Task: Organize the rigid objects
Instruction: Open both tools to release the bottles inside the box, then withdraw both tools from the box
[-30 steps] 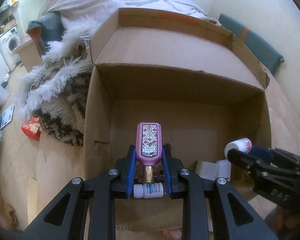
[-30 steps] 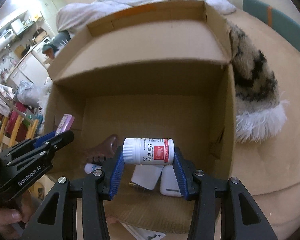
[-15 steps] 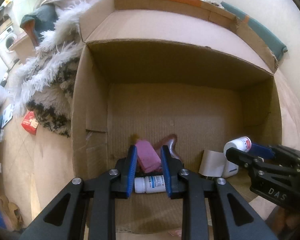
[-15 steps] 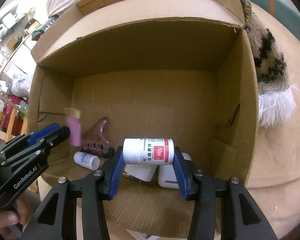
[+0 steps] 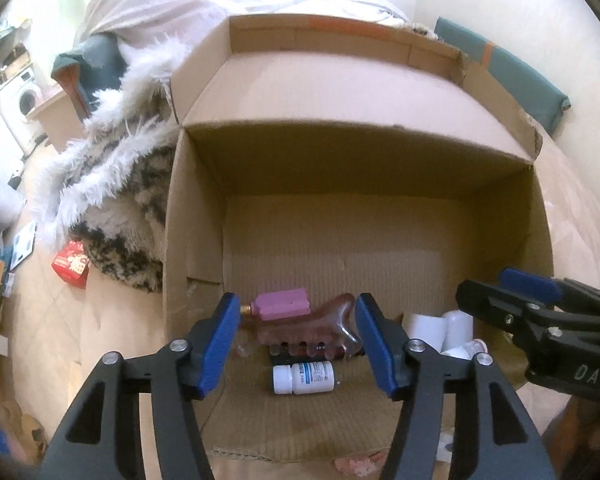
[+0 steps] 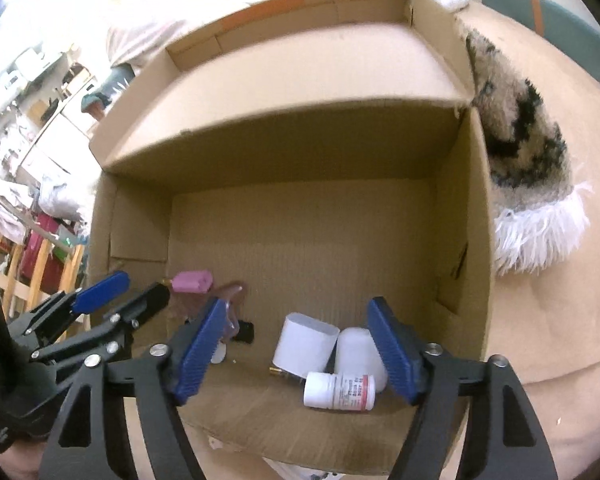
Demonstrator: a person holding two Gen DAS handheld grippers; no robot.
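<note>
The left hand-held gripper (image 5: 296, 344) is spread wide, holding nothing; just beyond it the pink perfume bottle (image 5: 281, 306) lies on its side in the cardboard box (image 5: 340, 240), against a brown wooden comb (image 5: 316, 330), with a blue-labelled pill bottle (image 5: 303, 377) nearer. The right hand-held gripper (image 6: 296, 350) is likewise spread and empty; the red-labelled pill bottle (image 6: 339, 390) lies on the box floor between its fingers, beside two white containers (image 6: 304, 344).
</note>
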